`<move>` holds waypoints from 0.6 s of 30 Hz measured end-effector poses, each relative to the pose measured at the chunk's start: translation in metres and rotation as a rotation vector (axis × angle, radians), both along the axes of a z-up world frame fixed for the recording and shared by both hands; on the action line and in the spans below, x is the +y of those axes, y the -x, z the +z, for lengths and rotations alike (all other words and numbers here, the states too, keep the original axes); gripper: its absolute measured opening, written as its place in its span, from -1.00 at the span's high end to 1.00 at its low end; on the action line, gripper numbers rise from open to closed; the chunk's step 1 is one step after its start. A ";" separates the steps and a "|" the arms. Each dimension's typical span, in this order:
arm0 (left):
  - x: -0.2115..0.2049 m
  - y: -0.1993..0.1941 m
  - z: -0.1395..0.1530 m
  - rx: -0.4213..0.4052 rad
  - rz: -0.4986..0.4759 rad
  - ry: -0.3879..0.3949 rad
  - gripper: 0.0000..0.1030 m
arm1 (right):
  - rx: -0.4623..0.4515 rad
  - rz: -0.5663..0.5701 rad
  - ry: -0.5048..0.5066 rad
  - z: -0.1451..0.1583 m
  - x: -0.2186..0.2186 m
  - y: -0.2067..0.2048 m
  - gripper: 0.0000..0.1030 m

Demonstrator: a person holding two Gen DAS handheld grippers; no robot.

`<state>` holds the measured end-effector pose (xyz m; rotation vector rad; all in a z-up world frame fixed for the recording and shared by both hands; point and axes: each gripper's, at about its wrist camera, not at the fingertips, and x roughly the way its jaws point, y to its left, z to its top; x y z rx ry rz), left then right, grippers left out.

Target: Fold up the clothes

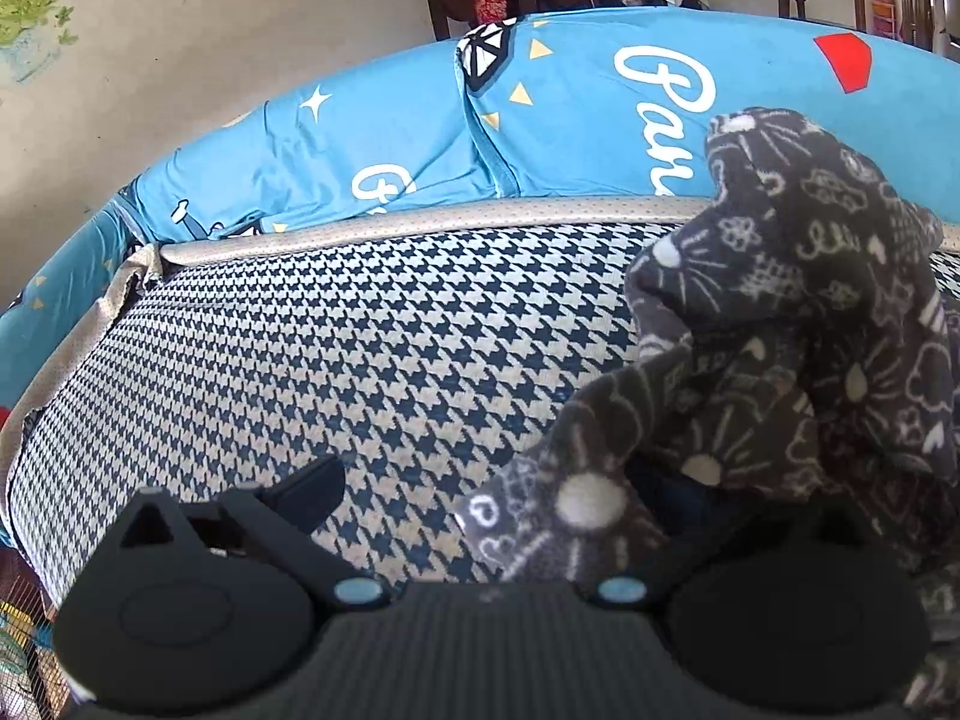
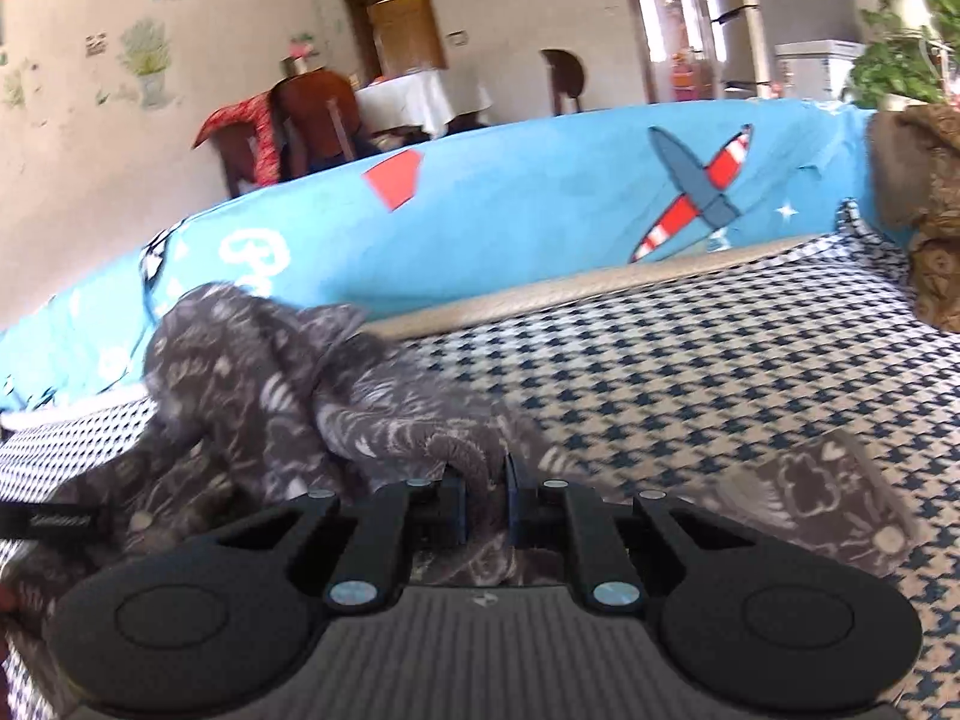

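Left wrist view looks across a houndstooth cushion [image 1: 336, 348] toward a blue cover [image 1: 420, 138] printed with white script, stars and a red patch. The garment [image 1: 780, 324], dark grey fleece with pale doodles, rises in a crumpled heap on the right side of the cushion, and one flap of it droops down over the right finger of the left gripper [image 1: 480, 510]. That gripper's left finger [image 1: 306, 492] stands clear over bare cushion, wide of the cloth, so the jaws are spread; whether the hidden right finger touches the fleece underneath I cannot tell.

From the right wrist view, the right gripper [image 2: 483, 504] has its two fingers drawn close with a thick fold of the garment [image 2: 270, 384] pinched between them. The fleece bunches up to the left of it and trails back under the gripper body, and another piece [image 2: 822, 492] lies flat on the cushion [image 2: 720, 372] to the right. Behind runs the blue cover [image 2: 540, 210], here showing a red-and-white plane. A brown patterned cloth [image 2: 924, 210] sits at the cushion's far right end. Beyond are chairs [image 2: 312, 120], a white-clothed table [image 2: 420, 99] and a potted plant [image 2: 906, 30].
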<state>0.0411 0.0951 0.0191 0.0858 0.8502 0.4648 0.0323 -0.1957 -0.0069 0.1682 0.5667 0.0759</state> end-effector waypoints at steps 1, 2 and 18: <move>0.000 0.000 0.002 -0.011 0.010 -0.002 -1.00 | -0.015 -0.013 0.011 0.003 -0.002 0.000 0.80; 0.000 0.001 0.005 -0.024 0.017 -0.001 -1.00 | -0.030 -0.027 0.023 0.006 -0.004 0.000 0.80; -0.020 0.011 0.021 -0.104 -0.043 0.075 -1.00 | -0.100 -0.210 -0.061 0.038 -0.061 0.006 0.93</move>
